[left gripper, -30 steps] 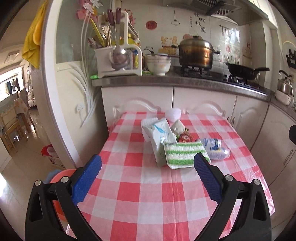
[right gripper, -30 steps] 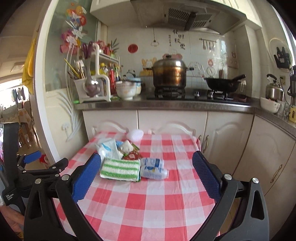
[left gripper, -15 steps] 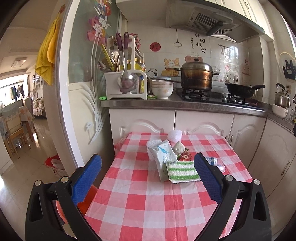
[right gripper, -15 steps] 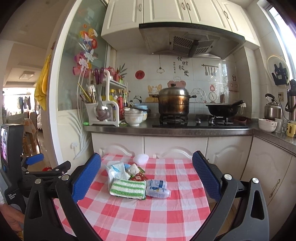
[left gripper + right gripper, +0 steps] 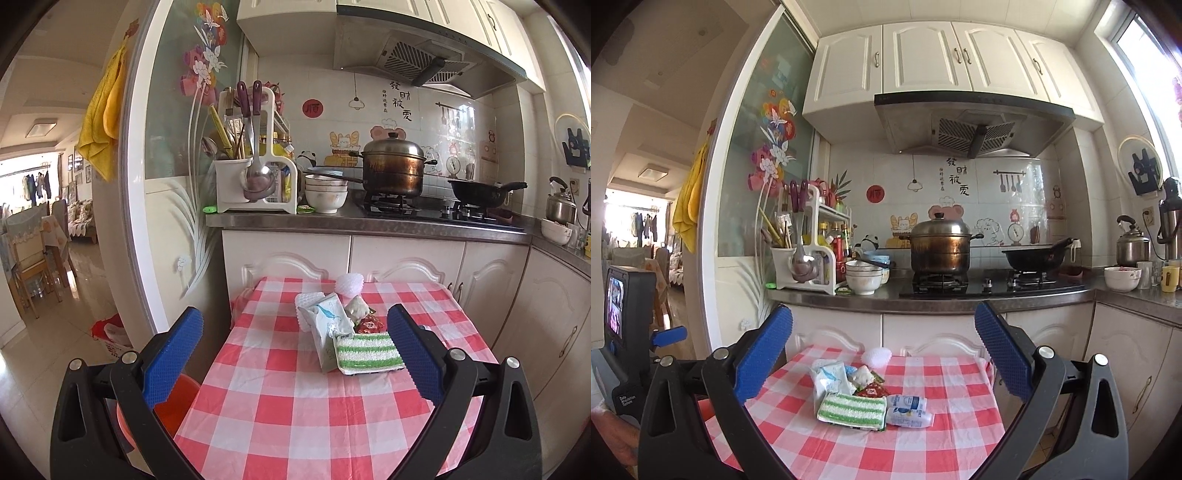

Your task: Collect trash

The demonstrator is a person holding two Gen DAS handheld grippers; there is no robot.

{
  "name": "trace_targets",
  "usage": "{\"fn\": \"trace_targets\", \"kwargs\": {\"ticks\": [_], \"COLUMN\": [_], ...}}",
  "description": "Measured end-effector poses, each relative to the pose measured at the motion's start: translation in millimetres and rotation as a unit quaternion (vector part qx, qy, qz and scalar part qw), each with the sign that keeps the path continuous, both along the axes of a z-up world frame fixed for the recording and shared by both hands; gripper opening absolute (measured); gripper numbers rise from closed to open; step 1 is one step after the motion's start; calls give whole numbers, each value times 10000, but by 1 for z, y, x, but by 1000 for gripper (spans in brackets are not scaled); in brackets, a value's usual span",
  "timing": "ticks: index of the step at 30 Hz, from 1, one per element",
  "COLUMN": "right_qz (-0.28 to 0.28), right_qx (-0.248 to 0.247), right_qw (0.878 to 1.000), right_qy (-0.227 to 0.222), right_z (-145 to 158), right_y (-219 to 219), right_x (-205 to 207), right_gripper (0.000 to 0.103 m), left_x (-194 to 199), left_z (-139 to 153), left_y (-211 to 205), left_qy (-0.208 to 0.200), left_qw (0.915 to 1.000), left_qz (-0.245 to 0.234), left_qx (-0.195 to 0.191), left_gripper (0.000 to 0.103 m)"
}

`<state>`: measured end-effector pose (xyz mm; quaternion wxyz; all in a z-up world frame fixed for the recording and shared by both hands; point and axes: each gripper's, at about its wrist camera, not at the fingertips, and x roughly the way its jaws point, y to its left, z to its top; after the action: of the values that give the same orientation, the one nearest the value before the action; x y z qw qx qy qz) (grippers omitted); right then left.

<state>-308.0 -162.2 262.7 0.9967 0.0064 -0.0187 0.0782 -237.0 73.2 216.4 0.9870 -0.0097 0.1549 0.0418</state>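
Both grippers hang back, jaws wide and empty: left gripper [image 5: 295,354], right gripper [image 5: 882,350]. The trash pile [image 5: 345,328] lies ahead between the jaws, untouched. Next, probably: advance and pick one piece.

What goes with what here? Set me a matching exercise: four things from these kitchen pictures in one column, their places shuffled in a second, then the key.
Things:
1. striped sponge
2. copper pot
3. black wok
4. stacked bowls

Places:
A. on the right burner
B. on the counter beside the utensil rack
C. on the checked tablecloth, front of the pile
D. on the left burner

Pairs: 1-C, 2-D, 3-A, 4-B
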Motion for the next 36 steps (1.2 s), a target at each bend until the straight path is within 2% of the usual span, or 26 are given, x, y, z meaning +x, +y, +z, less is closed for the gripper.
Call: {"fn": "trace_targets", "kwargs": {"ticks": [24,36], "right_qz": [53,242], "right_qx": [178,247], "right_qw": [9998,9962], "right_qy": [68,800], "right_z": [-1,-30], "right_y": [-6,-9], "right_x": [3,38], "right_gripper": [99,99], "left_x": [-1,20], "left_z": [-2,-21], "left_y": [3,8], "left_qy": [6,330], "left_qw": [10000,9994], "left_qz": [24,57], "left_qx": [-6,-24], "left_gripper": [98,98]}}
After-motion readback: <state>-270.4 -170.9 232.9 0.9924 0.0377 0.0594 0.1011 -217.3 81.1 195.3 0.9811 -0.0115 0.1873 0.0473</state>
